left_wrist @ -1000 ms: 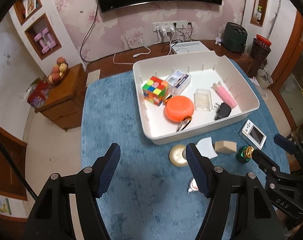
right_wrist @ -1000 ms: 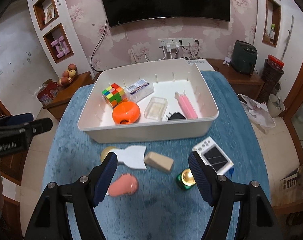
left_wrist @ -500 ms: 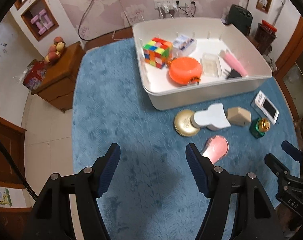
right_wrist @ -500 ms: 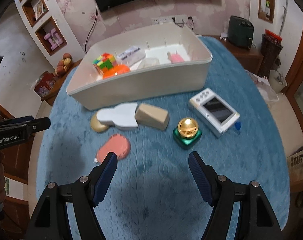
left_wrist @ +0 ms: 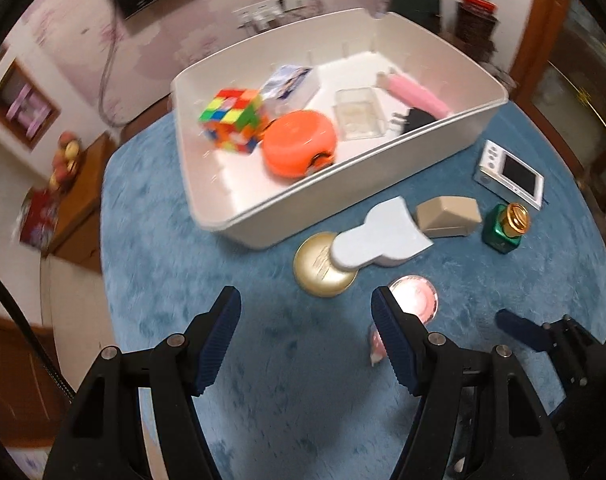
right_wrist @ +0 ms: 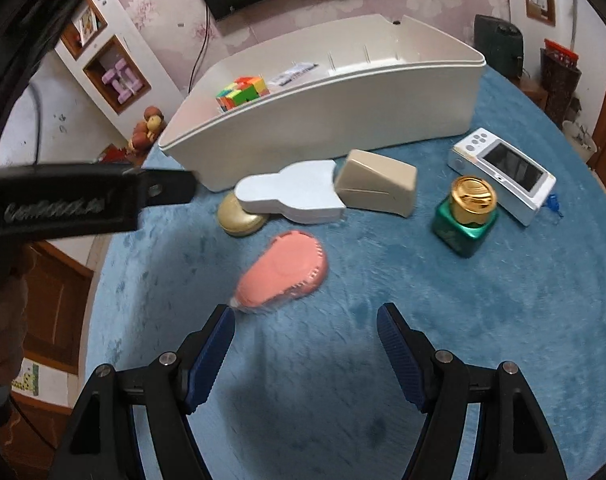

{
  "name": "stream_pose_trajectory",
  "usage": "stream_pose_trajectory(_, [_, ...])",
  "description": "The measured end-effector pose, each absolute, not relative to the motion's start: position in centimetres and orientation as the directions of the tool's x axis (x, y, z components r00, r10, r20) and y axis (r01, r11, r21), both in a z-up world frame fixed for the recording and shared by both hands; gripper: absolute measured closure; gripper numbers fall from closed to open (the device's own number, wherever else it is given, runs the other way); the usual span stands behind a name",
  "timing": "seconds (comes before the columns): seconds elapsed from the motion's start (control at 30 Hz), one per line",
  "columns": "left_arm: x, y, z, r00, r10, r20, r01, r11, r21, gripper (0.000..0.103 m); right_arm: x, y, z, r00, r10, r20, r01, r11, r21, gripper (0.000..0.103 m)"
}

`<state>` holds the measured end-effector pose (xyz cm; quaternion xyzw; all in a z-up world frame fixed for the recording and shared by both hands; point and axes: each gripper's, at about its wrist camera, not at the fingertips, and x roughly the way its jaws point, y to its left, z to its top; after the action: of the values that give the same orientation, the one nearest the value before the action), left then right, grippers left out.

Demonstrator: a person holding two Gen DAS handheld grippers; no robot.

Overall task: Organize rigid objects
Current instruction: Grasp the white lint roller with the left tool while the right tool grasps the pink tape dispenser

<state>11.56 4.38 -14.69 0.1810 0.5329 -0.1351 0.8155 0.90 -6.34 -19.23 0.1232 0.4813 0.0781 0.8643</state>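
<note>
A white bin (left_wrist: pixel 443 128) (right_wrist: pixel 343 108) on the blue cloth holds a colour cube (left_wrist: pixel 231 120), an orange round case (left_wrist: pixel 299 144), a clear box, a pink item and a black plug. In front of it lie a gold disc (left_wrist: pixel 319 268), a pale blue flat piece (right_wrist: pixel 291 192), a beige wedge (right_wrist: pixel 377 184), a green bottle with gold cap (right_wrist: pixel 465 214), a white device with a screen (right_wrist: pixel 503 172) and a pink teardrop-shaped item (right_wrist: pixel 283 272). My right gripper (right_wrist: pixel 305 344) is open, just short of the pink item. My left gripper (left_wrist: pixel 305 332) is open and empty, its right finger over the pink item (left_wrist: pixel 415 300).
The round table's blue cloth (right_wrist: pixel 383 360) ends close at the left and right. A wooden cabinet with fruit (left_wrist: pixel 71 160) stands to the left. A dark appliance (right_wrist: pixel 499 44) and a wall with sockets are behind the bin.
Both grippers have moved lower and closer to the loose objects. The right gripper now points at the pink item. Both stay open and empty.
</note>
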Motion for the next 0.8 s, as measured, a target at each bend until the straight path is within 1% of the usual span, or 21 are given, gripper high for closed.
stream_pose_trajectory(0.2, [12.3,1.7,-15.5,0.382,-0.081,-0.920,0.617,0.764,0.189,0.032,1.1,-4.7,-20.8,0.564,0.231,-0.793,0.035,0.952,0.303,0.029])
stream_pose_trajectory(0.33, [12.7,0.5,-16.5,0.354,-0.100,-0.930,0.709,0.677,0.197,0.032,1.1,-3.6,-21.2,0.605,0.193,-0.773,0.065,0.955,0.290,0.029])
stream_pose_trajectory(0.57, [13.4,-1.1,-18.6,0.261,-0.130,-0.956,0.815,0.560,0.147,0.032,1.2,-2.0,-22.3,0.631,0.136,-0.764,0.110,0.959,0.261,0.029])
stream_pose_trajectory(0.8, [14.4,-2.4,-20.4,0.214,-0.127,-0.969,0.867,0.482,0.128,0.032,1.4,-1.0,-23.1,0.648,0.070,-0.758,0.166,0.959,0.230,0.028])
